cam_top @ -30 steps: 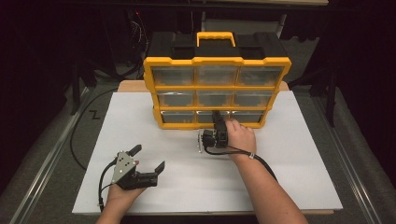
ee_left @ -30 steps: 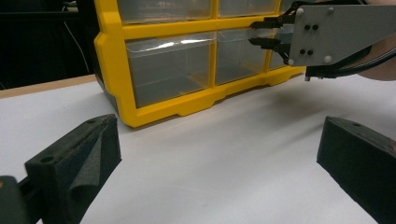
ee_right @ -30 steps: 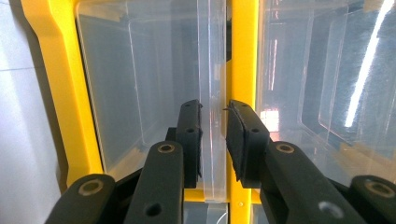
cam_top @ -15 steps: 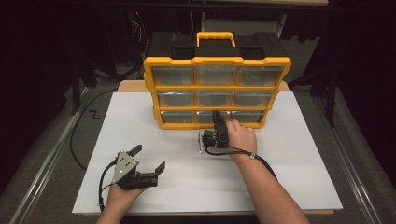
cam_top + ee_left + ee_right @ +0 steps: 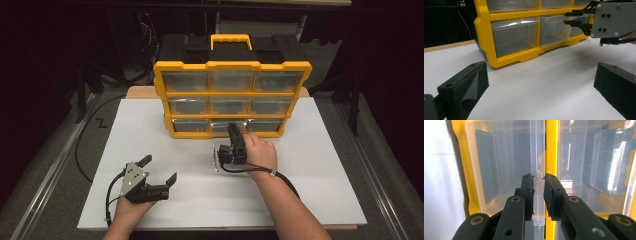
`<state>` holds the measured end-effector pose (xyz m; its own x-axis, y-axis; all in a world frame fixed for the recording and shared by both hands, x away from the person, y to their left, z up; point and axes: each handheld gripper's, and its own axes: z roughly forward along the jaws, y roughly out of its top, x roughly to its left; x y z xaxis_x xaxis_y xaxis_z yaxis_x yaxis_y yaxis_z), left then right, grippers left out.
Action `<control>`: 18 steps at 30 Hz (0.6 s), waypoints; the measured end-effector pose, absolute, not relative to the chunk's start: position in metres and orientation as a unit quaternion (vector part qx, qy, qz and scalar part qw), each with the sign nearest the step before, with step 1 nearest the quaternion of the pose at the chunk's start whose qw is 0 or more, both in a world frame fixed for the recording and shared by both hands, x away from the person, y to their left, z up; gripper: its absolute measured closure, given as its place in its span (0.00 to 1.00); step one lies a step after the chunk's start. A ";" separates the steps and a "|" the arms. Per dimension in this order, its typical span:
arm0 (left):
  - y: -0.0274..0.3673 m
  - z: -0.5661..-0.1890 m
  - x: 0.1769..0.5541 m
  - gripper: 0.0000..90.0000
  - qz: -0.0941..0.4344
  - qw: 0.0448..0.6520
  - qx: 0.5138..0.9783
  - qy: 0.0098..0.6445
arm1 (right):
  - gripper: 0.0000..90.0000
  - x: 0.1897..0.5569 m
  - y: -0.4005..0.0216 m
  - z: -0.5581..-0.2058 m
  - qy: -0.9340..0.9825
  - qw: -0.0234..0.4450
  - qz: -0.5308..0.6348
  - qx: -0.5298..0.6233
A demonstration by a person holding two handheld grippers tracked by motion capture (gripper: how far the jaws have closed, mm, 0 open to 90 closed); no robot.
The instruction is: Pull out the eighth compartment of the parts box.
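Note:
A yellow organizer [image 5: 232, 65] with clear drawers stands at the back of the white board. My right gripper [image 5: 233, 131] reaches its bottom row and is shut on the front lip of the clear middle bottom drawer [image 5: 222, 126]. In the right gripper view the pads [image 5: 539, 192] pinch that thin clear lip [image 5: 537, 157] from both sides. The left gripper view has the same drawer [image 5: 551, 30] standing slightly proud of the yellow frame [image 5: 511, 56], with the right gripper [image 5: 567, 18] at its front. My left gripper [image 5: 159, 169] rests open near the front left, holding nothing [image 5: 541, 87].
The white board [image 5: 310, 165] covers the table under the organizer. A black cable [image 5: 82, 150] loops off the board's left edge. A black case with a yellow handle [image 5: 231, 40] sits on top of the organizer. Dark floor lies all around.

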<state>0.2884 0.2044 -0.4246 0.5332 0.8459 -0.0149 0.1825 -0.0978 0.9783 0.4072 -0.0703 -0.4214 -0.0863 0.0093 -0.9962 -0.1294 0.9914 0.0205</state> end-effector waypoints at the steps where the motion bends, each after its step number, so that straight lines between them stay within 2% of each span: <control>1: 0.204 -0.425 0.288 0.00 0.299 0.554 0.678 0.379 | 0.89 0.406 -0.071 -0.422 0.736 0.674 0.051 -0.038; 4: 0.204 -0.424 0.288 0.00 0.300 0.555 0.677 0.380 | 0.88 0.404 -0.071 -0.421 0.736 0.674 0.053 -0.044; 7: 0.204 -0.424 0.288 0.00 0.300 0.555 0.677 0.380 | 0.74 0.405 -0.071 -0.421 0.741 0.668 0.050 -0.047; 11: 0.205 -0.425 0.289 0.00 0.300 0.554 0.678 0.380 | 0.66 0.408 -0.070 -0.421 0.753 0.655 0.049 -0.036; 16: 0.205 -0.424 0.289 0.00 0.300 0.555 0.676 0.381 | 0.65 0.413 -0.068 -0.416 0.759 0.648 0.047 -0.041; 18: 0.205 -0.424 0.289 0.00 0.300 0.555 0.676 0.381 | 0.70 0.414 -0.067 -0.415 0.768 0.639 0.040 -0.039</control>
